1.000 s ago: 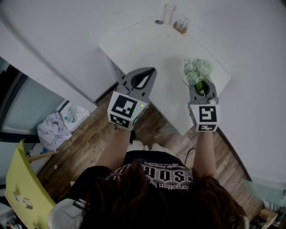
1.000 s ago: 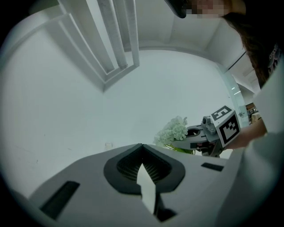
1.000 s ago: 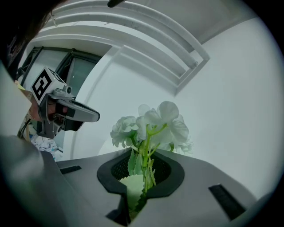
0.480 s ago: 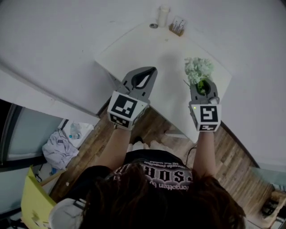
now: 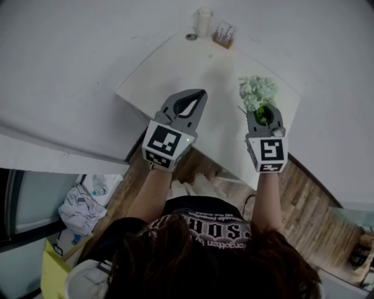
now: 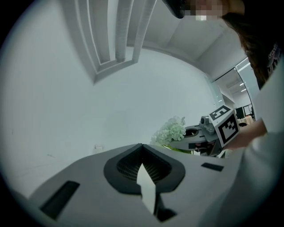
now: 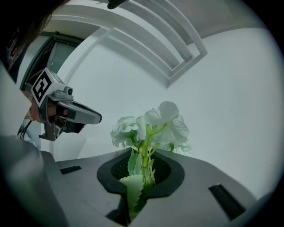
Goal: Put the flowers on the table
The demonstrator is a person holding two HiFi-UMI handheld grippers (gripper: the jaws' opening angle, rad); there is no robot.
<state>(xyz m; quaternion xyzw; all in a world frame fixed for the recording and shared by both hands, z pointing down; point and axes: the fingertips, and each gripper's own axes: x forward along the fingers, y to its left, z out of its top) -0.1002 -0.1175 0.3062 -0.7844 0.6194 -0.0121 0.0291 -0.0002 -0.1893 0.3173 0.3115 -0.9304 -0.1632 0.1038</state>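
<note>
A bunch of pale green-white flowers point(image 5: 258, 91) on green stems stands up from my right gripper point(image 5: 261, 112), which is shut on the stems above the right part of the white table point(image 5: 175, 70). In the right gripper view the stems and a toothed leaf pass between the jaws of the right gripper point(image 7: 142, 155), with the flowers point(image 7: 155, 124) above. My left gripper point(image 5: 197, 94) hangs over the table's near edge, shut with nothing in it. In the left gripper view the left gripper point(image 6: 141, 147) has its tips meeting, and the flowers point(image 6: 171, 131) show to its right.
At the table's far edge stand a pale cup point(image 5: 203, 14), a small holder point(image 5: 223, 34) and a small round thing point(image 5: 191, 37). White walls lie behind the table. Below its near edge is wooden floor point(image 5: 304, 198), with a heap of cloth point(image 5: 82, 204) at the left.
The table has drawn nearer and spread under both grippers in the head view. The grippers keep their places before the person, and the flowers stay in the right one.
</note>
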